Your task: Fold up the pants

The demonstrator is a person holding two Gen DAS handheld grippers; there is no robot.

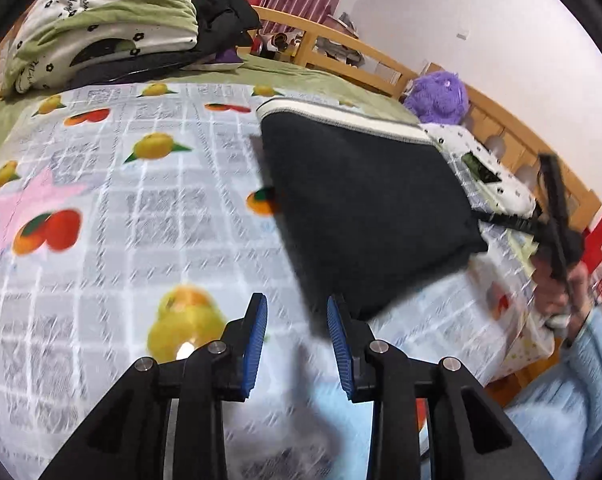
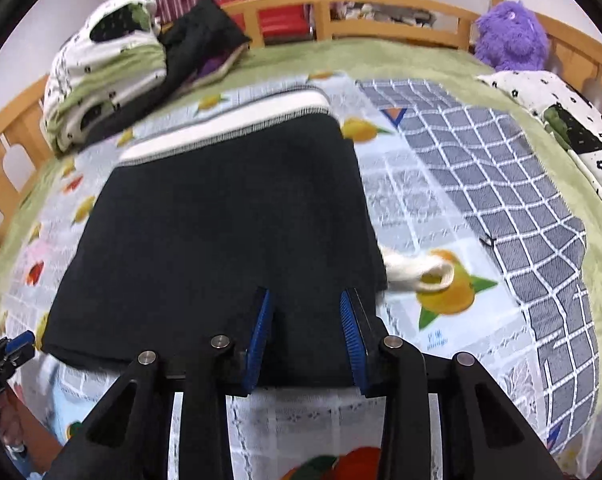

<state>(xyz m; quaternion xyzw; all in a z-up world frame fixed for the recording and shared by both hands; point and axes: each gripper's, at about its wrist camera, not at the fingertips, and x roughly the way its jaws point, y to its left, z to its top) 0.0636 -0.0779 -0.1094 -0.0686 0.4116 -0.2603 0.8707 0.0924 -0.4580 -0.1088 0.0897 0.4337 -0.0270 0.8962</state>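
Right wrist view: folded pants (image 2: 221,232) lie on the bed (image 2: 421,56) under the spread, empty right gripper (image 2: 307,312); left gripper (image 1: 297,320) likewise gapes empty beside them.

Both wrist views close above the bed (image 1: 101,184), sharing the pants (image 2: 221,240).

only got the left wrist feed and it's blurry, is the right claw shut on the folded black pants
Observer: No. The right claw is open, its blue pads apart over the near edge of the folded black pants.
Operator: anything poking out of the fold
Observer: Yes, a white cord loop sticks out past the pants' right edge onto the fruit-print sheet.
Operator: whats right of that
Observer: A grey cloth with a white grid pattern lies spread on the sheet.
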